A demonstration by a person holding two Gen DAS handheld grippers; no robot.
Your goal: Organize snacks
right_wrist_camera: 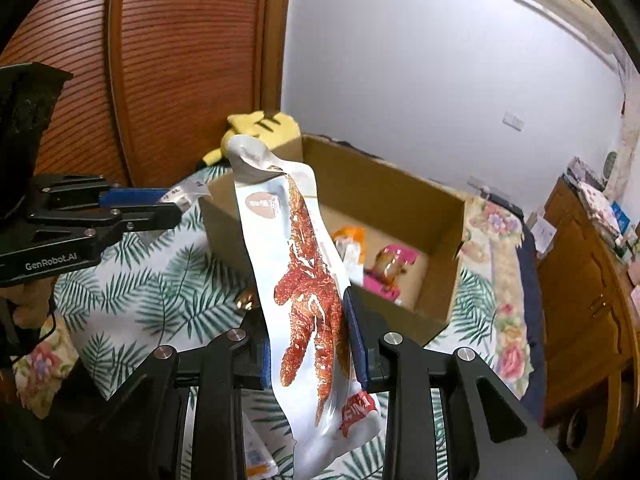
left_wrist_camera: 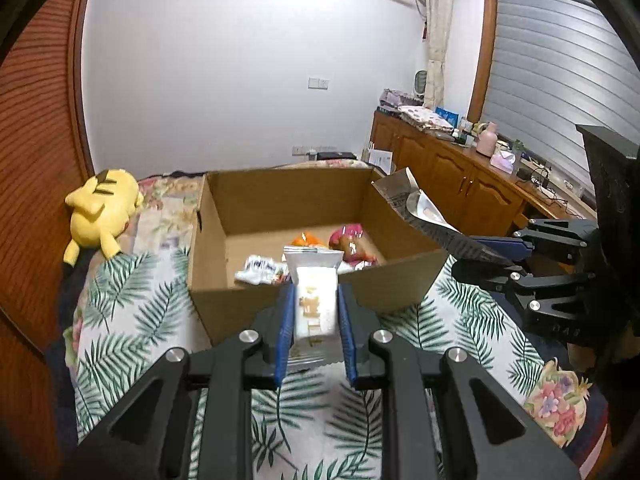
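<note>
My left gripper (left_wrist_camera: 315, 300) is shut on a small white snack packet (left_wrist_camera: 314, 296), held just short of the near wall of an open cardboard box (left_wrist_camera: 288, 196). My right gripper (right_wrist_camera: 306, 312) is shut on a long white pouch printed with a red chicken foot (right_wrist_camera: 308, 280), lifted beside the box (right_wrist_camera: 380, 184). That gripper (left_wrist_camera: 496, 256) and its pouch (left_wrist_camera: 420, 204) also show at the right of the left wrist view. Inside the box lie an orange packet (left_wrist_camera: 306, 239), a pink packet (left_wrist_camera: 350, 240) and a white packet (left_wrist_camera: 260, 270).
The box sits on a bed with a leaf-print cover (left_wrist_camera: 132, 300). A yellow plush toy (left_wrist_camera: 102, 210) lies by the wooden wall at left. A wooden cabinet (left_wrist_camera: 460, 176) with clutter stands at right. Another packet (right_wrist_camera: 256, 456) lies on the bed under the right gripper.
</note>
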